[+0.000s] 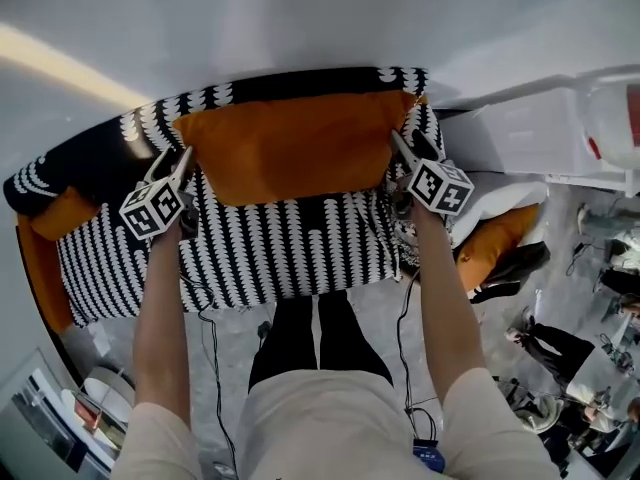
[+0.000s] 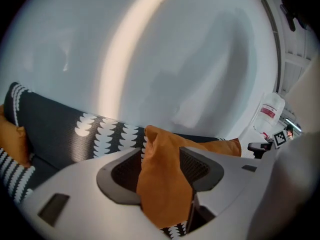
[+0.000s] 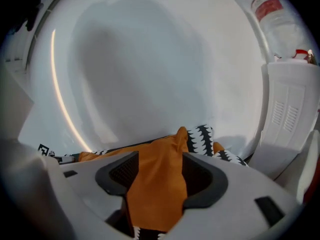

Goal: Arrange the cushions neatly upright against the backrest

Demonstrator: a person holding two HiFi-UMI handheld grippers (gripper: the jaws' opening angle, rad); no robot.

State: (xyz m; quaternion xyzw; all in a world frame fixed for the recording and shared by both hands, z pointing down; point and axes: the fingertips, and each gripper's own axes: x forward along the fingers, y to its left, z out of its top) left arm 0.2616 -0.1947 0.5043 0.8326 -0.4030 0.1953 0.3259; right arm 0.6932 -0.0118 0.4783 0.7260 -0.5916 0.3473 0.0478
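A large orange cushion stands upright against the black-and-white patterned backrest of the sofa. My left gripper is at the cushion's left upper corner and my right gripper at its right upper corner. In the left gripper view the orange corner lies loosely between the spread jaws of the gripper, with the dark pads showing beside it. The right gripper view is much the same: the fabric sits between the jaws of the open gripper, unpinched.
A second orange cushion leans at the sofa's left end. Another orange cushion lies off the right end by a white pillow. A white water dispenser with its bottle stands to the right. Cables trail over the floor.
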